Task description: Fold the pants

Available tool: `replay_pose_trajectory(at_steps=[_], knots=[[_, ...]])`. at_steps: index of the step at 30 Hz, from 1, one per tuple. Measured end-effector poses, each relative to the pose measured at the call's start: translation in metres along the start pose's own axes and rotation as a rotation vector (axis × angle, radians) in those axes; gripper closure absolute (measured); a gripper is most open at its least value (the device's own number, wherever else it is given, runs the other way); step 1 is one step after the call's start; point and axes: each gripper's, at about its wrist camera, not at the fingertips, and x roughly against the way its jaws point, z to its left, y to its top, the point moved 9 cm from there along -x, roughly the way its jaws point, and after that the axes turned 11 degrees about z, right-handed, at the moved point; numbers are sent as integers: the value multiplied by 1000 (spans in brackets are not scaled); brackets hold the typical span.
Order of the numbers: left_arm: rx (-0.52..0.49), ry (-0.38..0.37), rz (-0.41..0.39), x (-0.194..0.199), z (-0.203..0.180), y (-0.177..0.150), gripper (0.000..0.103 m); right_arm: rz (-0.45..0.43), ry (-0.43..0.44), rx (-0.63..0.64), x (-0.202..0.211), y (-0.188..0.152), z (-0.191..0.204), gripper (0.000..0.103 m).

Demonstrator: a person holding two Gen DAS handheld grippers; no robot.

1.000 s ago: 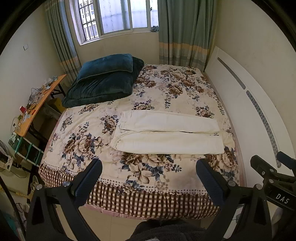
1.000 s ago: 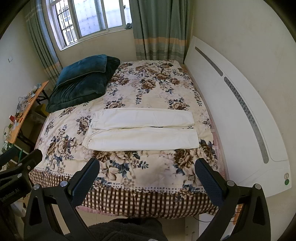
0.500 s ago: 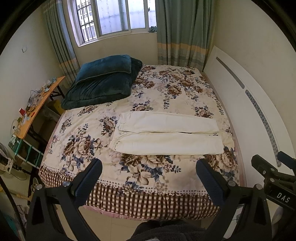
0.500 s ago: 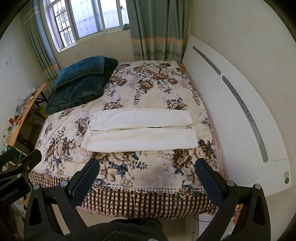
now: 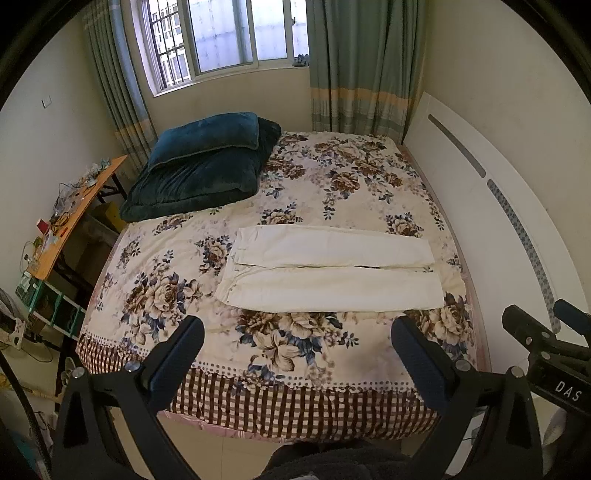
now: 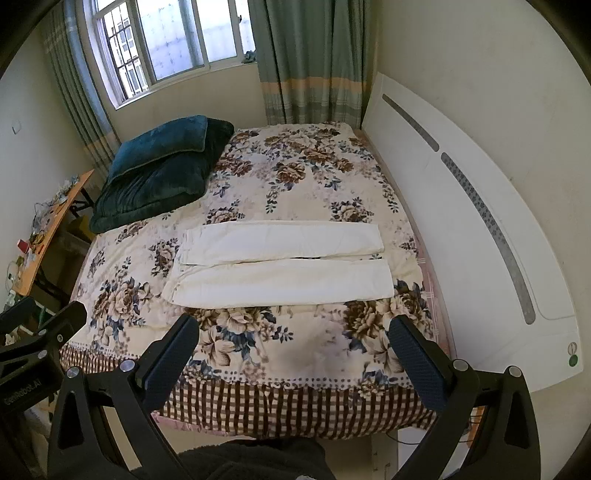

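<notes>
**Cream pants spread flat on a floral bed, both grippers held back and wide**

The bed [image 5: 332, 192] wears a quilted cover printed with brown and blue roses on cream, ending at the near edge in a brown-and-white checked border. A plush, velvety dark-teal pillow [image 5: 207, 136] sits on a thicker folded teal blanket [image 5: 192, 188] at the far left corner. Along the right runs a smooth white headboard [image 5: 480, 206] with a grey perforated strip. A cluttered orange-topped desk [image 5: 74, 214] stands at the left wall, and striped green curtains [image 5: 354, 66] frame the window [image 5: 236, 33].

The pants [image 5: 328, 269] are pale cream, of matte woven cloth, lying flat across the near half of the bed. The two legs lie as long parallel rectangles, almost touching (a thin dark slit shows between them), with the waist at the left and the hems toward the headboard. The surface is smooth, with few wrinkles.

The left gripper [image 5: 295, 354] hangs over the bed's near edge, its black textured fingers spread wide and empty; the pants lie beyond the tips, well apart. The right gripper [image 6: 291, 350] is likewise spread, holding nothing, with the pants beyond and between its fingers' lines of sight.
</notes>
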Motion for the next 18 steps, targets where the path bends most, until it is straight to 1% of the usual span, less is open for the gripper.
replay_pose_trajectory(at_steps=[7, 9, 12, 14, 15, 17, 18], knots=[[3, 6, -3, 0, 4, -2, 0, 0, 3, -5, 0, 0, 0, 0], [12, 11, -7, -3, 2, 5, 0, 0, 11, -14, -3, 2, -1, 0], [31, 53, -52, -11, 2, 25, 0, -8, 22, -32, -12, 11, -7, 0], [41, 104, -82, -21, 5, 37, 0, -7, 26, -43, -26, 18, -14, 0], [41, 133, -91, -31, 6, 49, 0, -3, 31, -49, -36, 24, -18, 0], [47, 171, -97, -49, 11, 62, 0, 9, 38, -57, -60, 40, -23, 0], [41, 187, -86, -66, 12, 74, 0, 12, 45, -61, -75, 49, -26, 0]])
